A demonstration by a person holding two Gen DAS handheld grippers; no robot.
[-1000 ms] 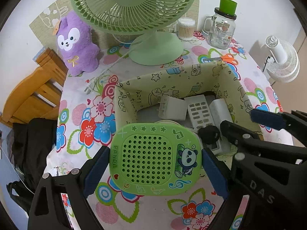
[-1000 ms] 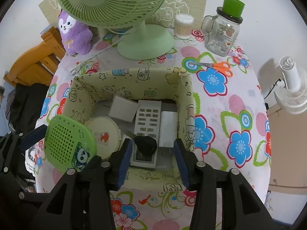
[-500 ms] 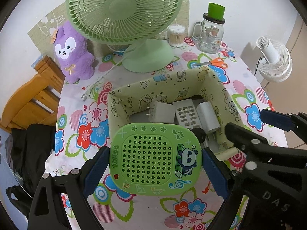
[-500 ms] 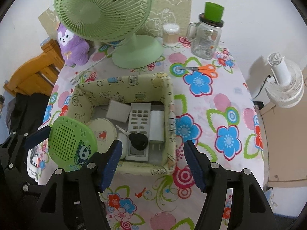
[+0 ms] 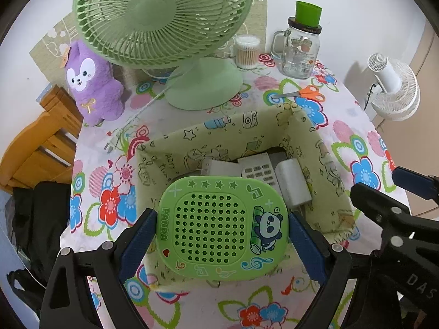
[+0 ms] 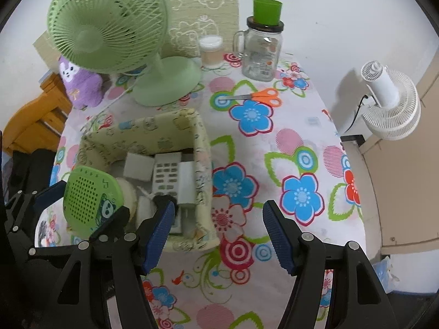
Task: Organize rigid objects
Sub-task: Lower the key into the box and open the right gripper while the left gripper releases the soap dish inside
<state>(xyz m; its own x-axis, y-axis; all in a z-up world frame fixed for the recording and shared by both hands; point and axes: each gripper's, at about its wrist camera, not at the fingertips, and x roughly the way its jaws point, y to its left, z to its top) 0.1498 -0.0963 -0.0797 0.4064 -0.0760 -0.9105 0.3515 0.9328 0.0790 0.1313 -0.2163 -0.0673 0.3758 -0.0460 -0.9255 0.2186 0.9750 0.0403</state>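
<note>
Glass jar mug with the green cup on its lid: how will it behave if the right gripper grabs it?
The jar mug looks like clear glass, so probably rigid, slick and breakable. The green cup just sits on the lid, so it likely topples if tilted. The right gripper is open and empty; a low grip seems safer.

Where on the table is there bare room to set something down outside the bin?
Right of the fabric bin, the floral tablecloth is bare out to the table edge, below the scissors. The back is crowded: green fan, cotton swab jar, glass mug, purple plush.

White walls [image 6: 315,5], wooden chair [image 5: 35,148], floral-clothed table [image 6: 288,142], white wall-side fan [image 6: 389,104].
</note>
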